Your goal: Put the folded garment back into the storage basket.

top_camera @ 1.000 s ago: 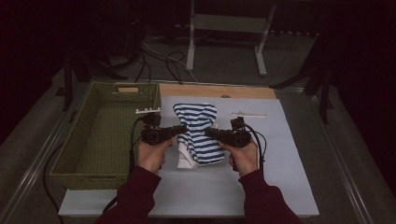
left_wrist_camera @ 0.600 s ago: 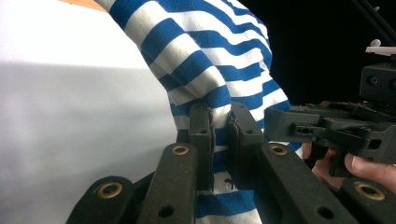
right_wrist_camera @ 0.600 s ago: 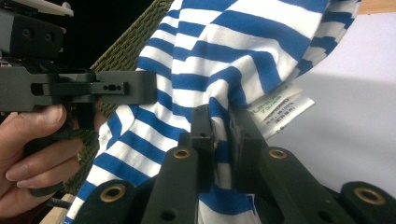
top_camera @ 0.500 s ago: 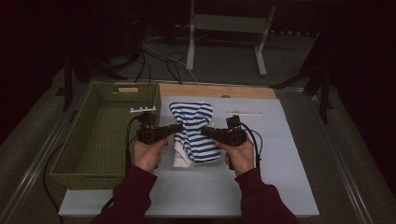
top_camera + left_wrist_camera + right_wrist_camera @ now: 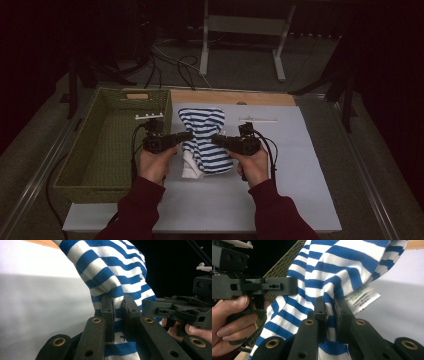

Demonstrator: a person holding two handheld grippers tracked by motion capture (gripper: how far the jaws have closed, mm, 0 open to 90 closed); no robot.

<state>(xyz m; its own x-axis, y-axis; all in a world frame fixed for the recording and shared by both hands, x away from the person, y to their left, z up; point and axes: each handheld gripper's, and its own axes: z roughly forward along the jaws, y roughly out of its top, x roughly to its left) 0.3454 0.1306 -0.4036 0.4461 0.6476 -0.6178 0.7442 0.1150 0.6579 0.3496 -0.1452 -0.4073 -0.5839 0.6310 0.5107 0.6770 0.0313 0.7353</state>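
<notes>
Blue-and-white striped garment (image 5: 202, 142) hangs bunched over the white table mat (image 5: 300, 165), just beside the green wicker basket (image 5: 107, 145). Left gripper (image 5: 186, 136) and right gripper (image 5: 216, 139) each pinch a fold, likely holding it up for folding or transfer to the basket.

Both hands have drawn slightly back toward the person, carrying the striped garment (image 5: 202, 142) with them.
</notes>
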